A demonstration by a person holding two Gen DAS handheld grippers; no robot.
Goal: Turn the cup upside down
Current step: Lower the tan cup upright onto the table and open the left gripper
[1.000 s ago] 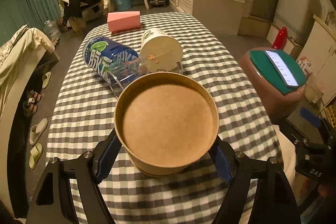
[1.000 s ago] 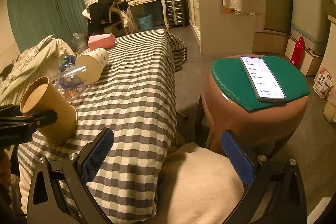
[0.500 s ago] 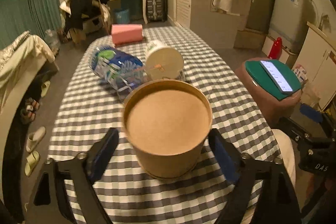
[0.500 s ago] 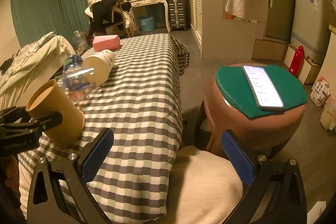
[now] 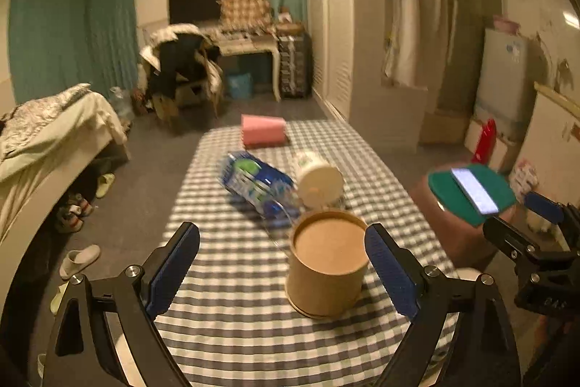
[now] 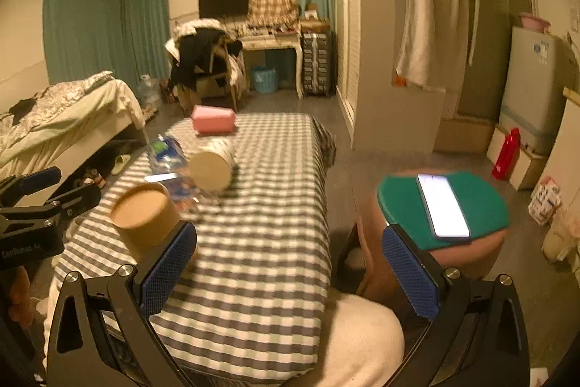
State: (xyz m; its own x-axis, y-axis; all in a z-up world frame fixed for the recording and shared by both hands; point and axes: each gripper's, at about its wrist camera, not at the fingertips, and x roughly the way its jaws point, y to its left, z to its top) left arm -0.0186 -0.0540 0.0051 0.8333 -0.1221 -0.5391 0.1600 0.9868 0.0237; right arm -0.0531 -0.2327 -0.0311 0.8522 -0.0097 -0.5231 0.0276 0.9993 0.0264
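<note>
The brown paper cup (image 5: 326,265) stood base-up on the checked tablecloth (image 5: 232,321), just ahead of the left gripper (image 5: 282,269), whose jaws were spread wide, empty. It looked light and crushable, best pinched gently mid-wall. The right gripper (image 6: 290,272) gaped empty too.

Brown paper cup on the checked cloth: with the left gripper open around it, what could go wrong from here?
1. The brown cup stands upside down, apart from both pads but near the right one; a sideways move by the left gripper could topple it.
2. The plastic bottle and white cup lie just behind; a push forward could knock into them.
</note>
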